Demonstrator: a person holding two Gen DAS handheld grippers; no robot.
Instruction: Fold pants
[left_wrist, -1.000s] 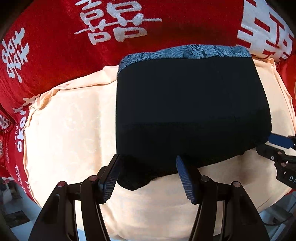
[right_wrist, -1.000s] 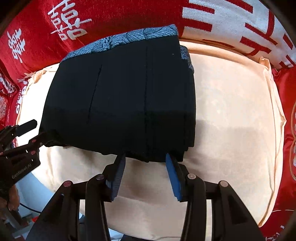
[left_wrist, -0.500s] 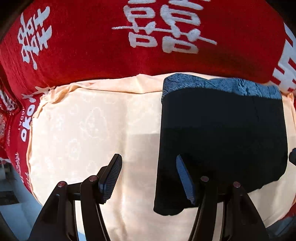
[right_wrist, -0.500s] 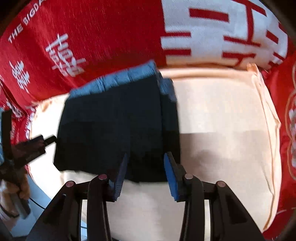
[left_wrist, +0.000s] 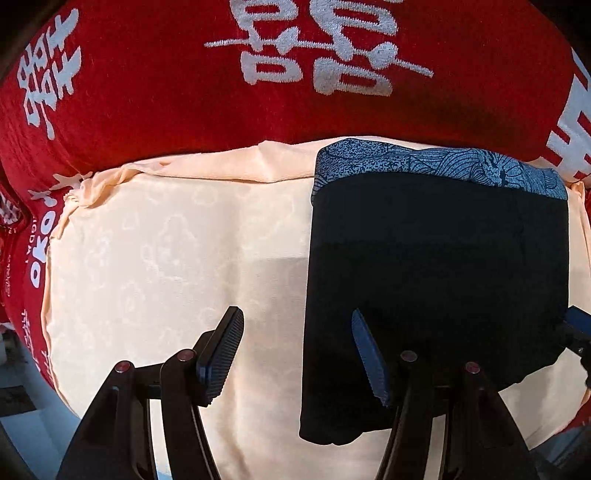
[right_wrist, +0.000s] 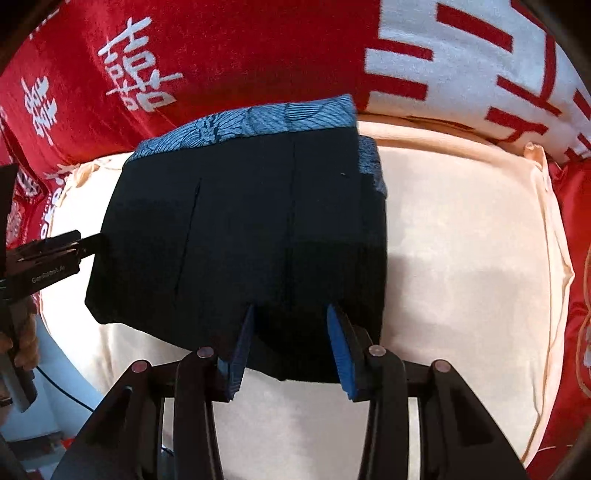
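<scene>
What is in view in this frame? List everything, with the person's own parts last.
folded pants: one, black with a blue patterned waistband at the far edge, lying on the cushion.
cushion: one, pale peach, under the pants.
blanket: one, red with white characters, behind and around the cushion.
left hand-held gripper: one, black with dark blue pads, open, over the cushion at the left edge of the pants; holds nothing.
right hand-held gripper: one, black with blue pads, open, at the near edge of the pants.
</scene>
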